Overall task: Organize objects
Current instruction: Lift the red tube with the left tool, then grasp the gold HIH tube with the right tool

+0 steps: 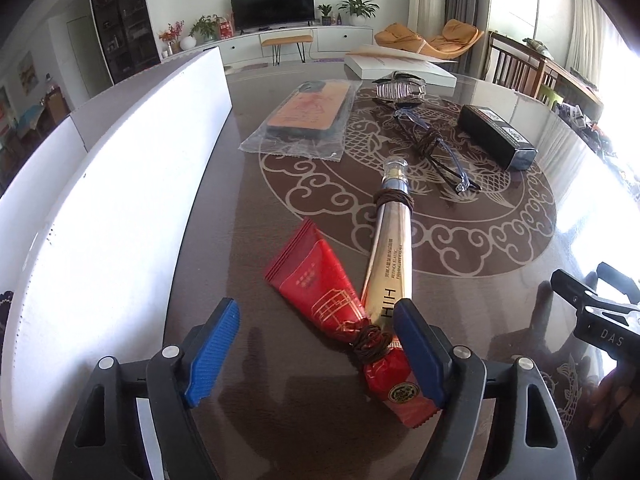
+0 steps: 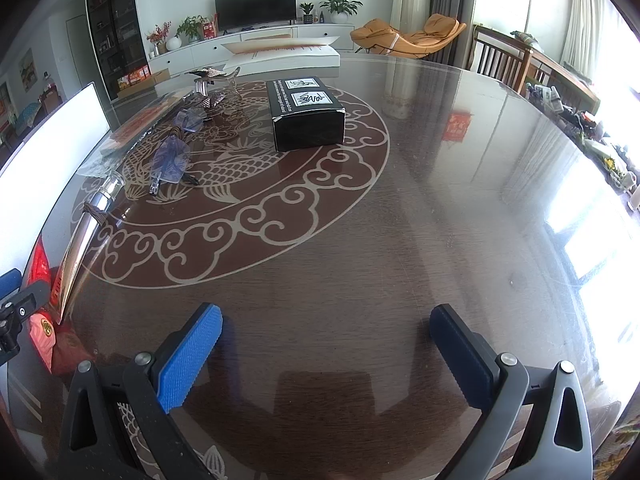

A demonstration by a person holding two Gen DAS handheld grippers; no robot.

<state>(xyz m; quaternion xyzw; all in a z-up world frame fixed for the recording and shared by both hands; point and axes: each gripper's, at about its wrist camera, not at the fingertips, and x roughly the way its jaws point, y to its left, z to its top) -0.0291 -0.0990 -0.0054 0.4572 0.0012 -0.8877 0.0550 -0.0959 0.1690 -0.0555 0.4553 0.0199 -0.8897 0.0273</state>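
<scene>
Take the gold tube as your landmark: it lies on the dark round table, cap pointing away from you, with a brown cord wound around its neck. Your left gripper sits at the tube's near end with its blue pads spread wide; nothing is clamped between them. The tube's flat end lies just inside the right-hand pad, and whether they touch cannot be told. Crossing under that same near end is a red packet, tied with brown cord where the two cross, its lower part reaching back between your fingers.

Beyond the tube's cap, slightly right, a pair of clear glasses lies with cord around its middle. Farther right of the tube rests a long black box. Beyond and left of the cap, a phone case in a clear bag lies flat, and past the glasses stands a silvery ornament. A tall white board runs along the table well left of the tube.

Your right gripper hovers over bare tabletop well right of the tube, its pads spread wide and holding nothing. From there the black box sits ahead, beyond the tube.
</scene>
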